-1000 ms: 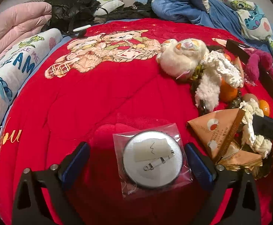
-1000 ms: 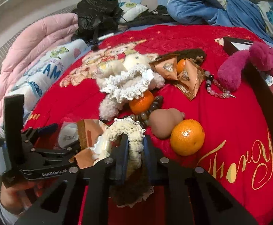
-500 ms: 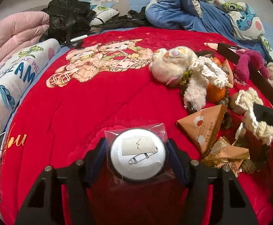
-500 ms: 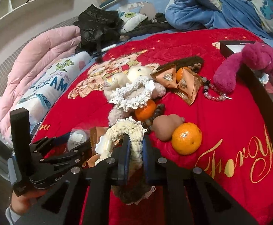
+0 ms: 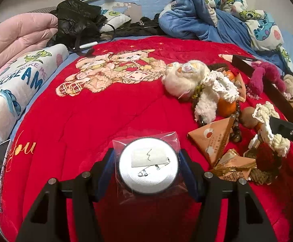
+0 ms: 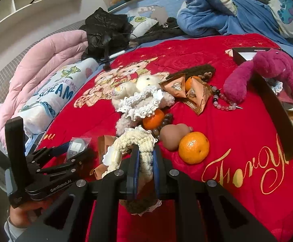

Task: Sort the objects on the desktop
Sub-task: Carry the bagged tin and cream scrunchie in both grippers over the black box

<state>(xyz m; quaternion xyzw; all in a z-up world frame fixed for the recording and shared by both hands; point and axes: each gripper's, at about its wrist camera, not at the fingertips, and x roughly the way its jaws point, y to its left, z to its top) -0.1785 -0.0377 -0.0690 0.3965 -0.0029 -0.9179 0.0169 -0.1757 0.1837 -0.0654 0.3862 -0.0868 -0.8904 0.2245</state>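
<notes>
Pinching bagged pin badge [image 5: 148,165] flat between left gripper [image 5: 146,166] fingers, above red blanket [image 5: 90,119]. Right gripper [image 6: 145,162] clamped on cream crochet scrunchie [image 6: 135,141]. Black box [image 6: 275,109] lies at 2 o'clock, nearer right hand.

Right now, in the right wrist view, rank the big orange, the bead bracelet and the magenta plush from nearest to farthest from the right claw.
1. Big orange, just ahead and right of the right claw.
2. Bead bracelet, farther up the red blanket, right of centre.
3. Magenta plush, farthest, draped over the black box's edge.
</notes>
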